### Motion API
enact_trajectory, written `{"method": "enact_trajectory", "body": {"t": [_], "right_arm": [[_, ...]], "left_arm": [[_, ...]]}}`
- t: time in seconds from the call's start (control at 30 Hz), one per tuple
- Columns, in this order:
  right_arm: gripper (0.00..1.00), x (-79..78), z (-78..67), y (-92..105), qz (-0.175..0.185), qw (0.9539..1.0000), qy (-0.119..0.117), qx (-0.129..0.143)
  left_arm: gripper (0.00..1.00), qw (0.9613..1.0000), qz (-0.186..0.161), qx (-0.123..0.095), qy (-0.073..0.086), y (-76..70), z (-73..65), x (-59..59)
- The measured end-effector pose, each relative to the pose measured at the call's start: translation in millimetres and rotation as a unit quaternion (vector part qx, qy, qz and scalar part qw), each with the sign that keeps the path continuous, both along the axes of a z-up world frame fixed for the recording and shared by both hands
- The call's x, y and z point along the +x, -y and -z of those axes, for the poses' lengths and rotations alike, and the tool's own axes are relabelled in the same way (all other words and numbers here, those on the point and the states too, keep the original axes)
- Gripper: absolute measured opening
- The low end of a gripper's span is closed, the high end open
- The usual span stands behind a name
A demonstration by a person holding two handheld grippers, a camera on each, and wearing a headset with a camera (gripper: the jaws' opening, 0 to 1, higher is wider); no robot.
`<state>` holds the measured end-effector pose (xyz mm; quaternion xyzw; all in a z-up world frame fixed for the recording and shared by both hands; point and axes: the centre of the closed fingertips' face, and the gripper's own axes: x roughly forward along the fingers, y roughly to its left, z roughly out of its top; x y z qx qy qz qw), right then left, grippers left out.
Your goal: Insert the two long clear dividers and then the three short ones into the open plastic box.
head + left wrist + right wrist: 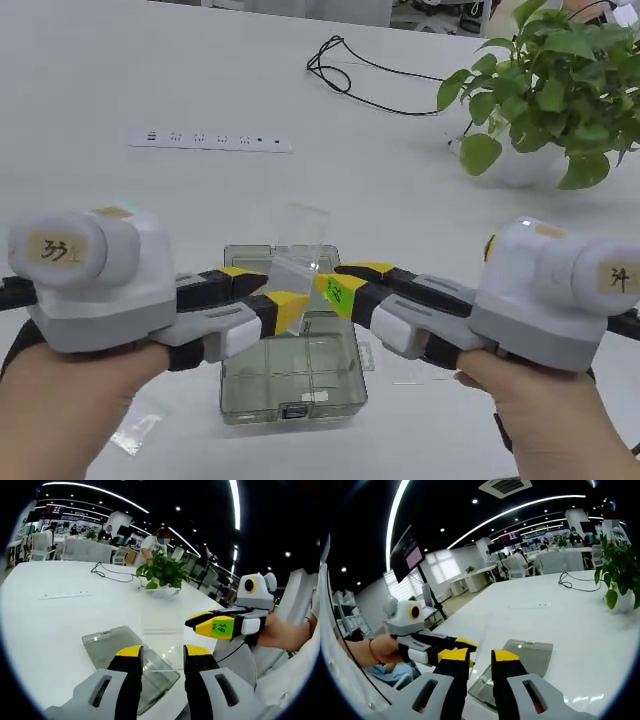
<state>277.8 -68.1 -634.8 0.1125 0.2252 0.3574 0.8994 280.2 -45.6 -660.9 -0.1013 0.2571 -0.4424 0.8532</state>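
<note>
Since clear divider (296,268) must enter open box (232,395) upright, left gripper (160,652) pinches it above box; right gripper (348,280) guards at 3 o'clock, jaw state unclear.

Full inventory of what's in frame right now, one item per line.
box: 1, clear grey, open, table centre
divider: 1, clear, upright, gripped above the box
spare divider: at least 1, clear, flat on table left of box
power strip: 1, white, far left
cable: 1, black, far side
plant: 1, green, white pot, far right
table: 1, white, under everything
left gripper: 1, grey, yellow tips, holding divider
right gripper: 1, grey, yellow-green tips, open beside divider
hands: 2, bottom corners
</note>
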Motion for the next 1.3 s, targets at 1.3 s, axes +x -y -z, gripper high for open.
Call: {"method": "enact_trajectory", "body": {"t": [1.3], "right_arm": [[0.06, 12.2, -2.2, 3.4, 0.044, 0.9983, -0.034, 0.021]], "left_arm": [[0.4, 0.9989, 0.031, 0.022, 0.027, -8.8, 5.0, -6.5]]}}
